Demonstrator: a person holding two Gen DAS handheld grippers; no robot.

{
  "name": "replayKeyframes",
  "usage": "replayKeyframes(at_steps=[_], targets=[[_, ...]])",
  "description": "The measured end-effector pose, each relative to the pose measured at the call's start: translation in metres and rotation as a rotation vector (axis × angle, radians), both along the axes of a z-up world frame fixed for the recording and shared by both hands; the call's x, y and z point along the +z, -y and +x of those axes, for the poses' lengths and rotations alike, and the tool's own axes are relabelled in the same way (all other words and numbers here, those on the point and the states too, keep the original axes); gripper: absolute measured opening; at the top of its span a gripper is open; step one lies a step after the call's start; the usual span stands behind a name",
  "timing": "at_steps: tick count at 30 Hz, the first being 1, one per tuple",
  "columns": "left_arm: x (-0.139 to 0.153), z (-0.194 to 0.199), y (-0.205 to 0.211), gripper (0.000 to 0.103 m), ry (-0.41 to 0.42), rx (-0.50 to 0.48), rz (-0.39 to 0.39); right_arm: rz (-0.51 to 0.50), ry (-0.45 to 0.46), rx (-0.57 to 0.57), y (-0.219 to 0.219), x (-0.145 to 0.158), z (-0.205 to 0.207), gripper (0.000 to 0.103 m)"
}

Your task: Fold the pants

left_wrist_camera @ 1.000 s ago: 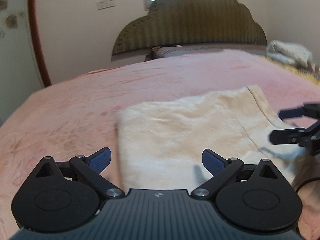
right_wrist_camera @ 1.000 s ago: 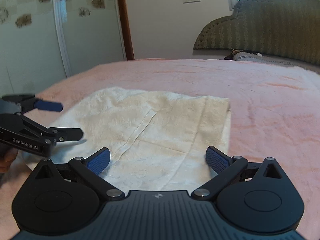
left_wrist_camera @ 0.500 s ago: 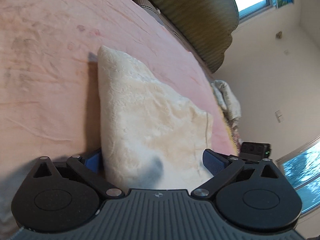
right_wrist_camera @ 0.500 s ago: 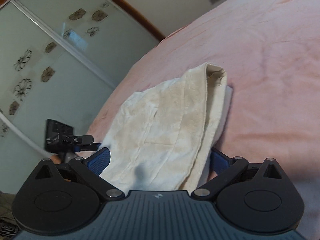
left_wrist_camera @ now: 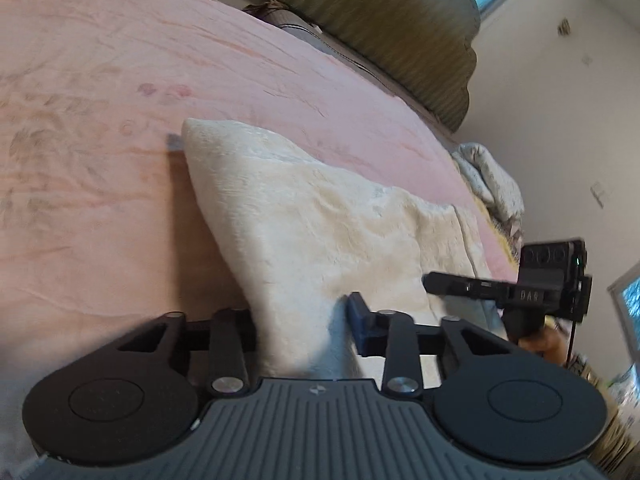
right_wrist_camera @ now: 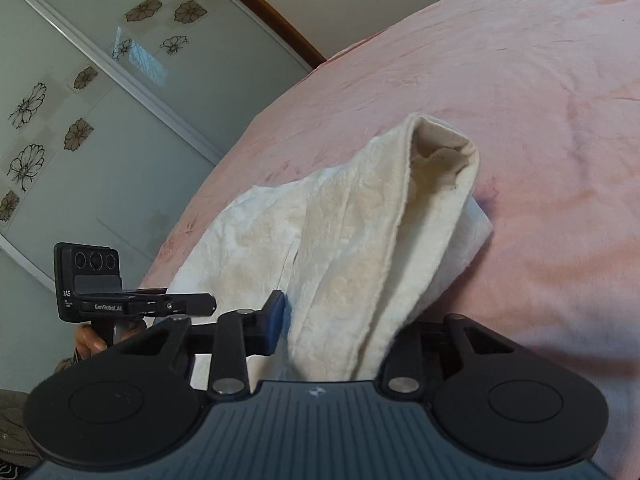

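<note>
The cream fleece pants (left_wrist_camera: 320, 216) lie folded on the pink bed; their near edge is raised off the blanket. My left gripper (left_wrist_camera: 302, 320) is shut on the near left corner of the pants. My right gripper (right_wrist_camera: 336, 320) is shut on the near right corner of the pants (right_wrist_camera: 352, 240), where the open waistband end shows at the far tip. Each gripper shows in the other's view: the right gripper (left_wrist_camera: 460, 284) at the right, the left gripper (right_wrist_camera: 176, 304) at the left.
The pink blanket (left_wrist_camera: 120, 120) covers the bed. An olive padded headboard (left_wrist_camera: 380, 12) stands at the far end, with a crumpled light cloth (left_wrist_camera: 492, 180) by the bed's right side. Sliding glass wardrobe doors with flower prints (right_wrist_camera: 100, 80) stand beyond the bed's left edge.
Both grippers went from open above the flat pants to shut on the near edge, one at each corner. The near edge has been lifted and both views have tilted.
</note>
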State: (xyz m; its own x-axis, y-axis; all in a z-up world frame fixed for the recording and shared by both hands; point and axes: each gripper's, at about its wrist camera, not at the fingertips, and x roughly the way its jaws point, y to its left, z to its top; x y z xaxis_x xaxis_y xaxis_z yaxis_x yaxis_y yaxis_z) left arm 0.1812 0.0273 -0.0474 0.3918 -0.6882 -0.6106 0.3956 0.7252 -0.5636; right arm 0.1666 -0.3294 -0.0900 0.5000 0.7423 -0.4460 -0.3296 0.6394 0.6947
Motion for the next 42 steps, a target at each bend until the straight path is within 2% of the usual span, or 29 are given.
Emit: replayKeyframes(at_steps=[5, 7, 10, 12, 18, 21, 23, 26, 27, 28, 29, 31, 34, 38, 40, 42], targets=[[0.018, -0.014, -0.003, 0.016, 0.126, 0.011, 0.018, -0.047, 0.084, -0.024, -0.011, 0.022, -0.015, 0.024], [0.028, -0.015, -0.007, 0.015, 0.155, 0.022, 0.012, -0.052, 0.126, -0.016, -0.015, 0.036, -0.018, 0.024], [0.049, -0.016, -0.012, 0.015, 0.277, 0.064, 0.049, -0.081, 0.186, 0.006, -0.024, 0.056, -0.014, 0.024], [0.061, -0.007, -0.019, 0.015, 0.315, 0.088, 0.066, -0.081, 0.222, 0.026, -0.032, 0.067, -0.005, 0.024], [0.077, 0.037, -0.024, 0.016, 0.359, 0.149, 0.182, -0.083, 0.248, 0.034, -0.064, 0.079, 0.059, 0.024], [0.066, 0.061, -0.021, 0.017, 0.330, 0.169, 0.237, -0.092, 0.199, 0.016, -0.075, 0.065, 0.094, 0.024], [0.052, 0.074, -0.025, 0.018, 0.280, 0.179, 0.261, -0.117, 0.153, 0.002, -0.079, 0.050, 0.112, 0.024], [0.039, 0.082, -0.030, 0.027, 0.254, 0.198, 0.279, -0.174, 0.090, -0.023, -0.083, 0.032, 0.125, 0.033], [0.038, 0.081, -0.032, 0.033, 0.251, 0.200, 0.279, -0.180, 0.075, -0.033, -0.081, 0.026, 0.126, 0.039], [0.038, 0.081, -0.034, 0.044, 0.249, 0.203, 0.283, -0.173, 0.064, -0.041, -0.078, 0.022, 0.125, 0.043], [0.039, 0.081, -0.036, 0.046, 0.249, 0.205, 0.291, -0.163, 0.057, -0.051, -0.073, 0.020, 0.123, 0.045], [0.043, 0.076, -0.042, 0.058, 0.254, 0.218, 0.317, -0.146, 0.050, -0.061, -0.062, 0.016, 0.115, 0.051], [0.052, 0.062, -0.048, 0.062, 0.314, 0.278, 0.395, -0.187, 0.057, -0.097, -0.048, 0.022, 0.097, 0.056], [0.066, 0.026, -0.055, 0.061, 0.361, 0.311, 0.416, -0.320, 0.131, -0.228, -0.037, 0.045, 0.053, 0.061], [0.067, 0.009, -0.051, 0.062, 0.380, 0.291, 0.450, -0.361, 0.211, -0.215, -0.048, 0.059, 0.028, 0.061], [0.061, -0.004, -0.045, 0.064, 0.399, 0.275, 0.511, -0.327, 0.269, -0.134, -0.064, 0.067, 0.008, 0.061]])
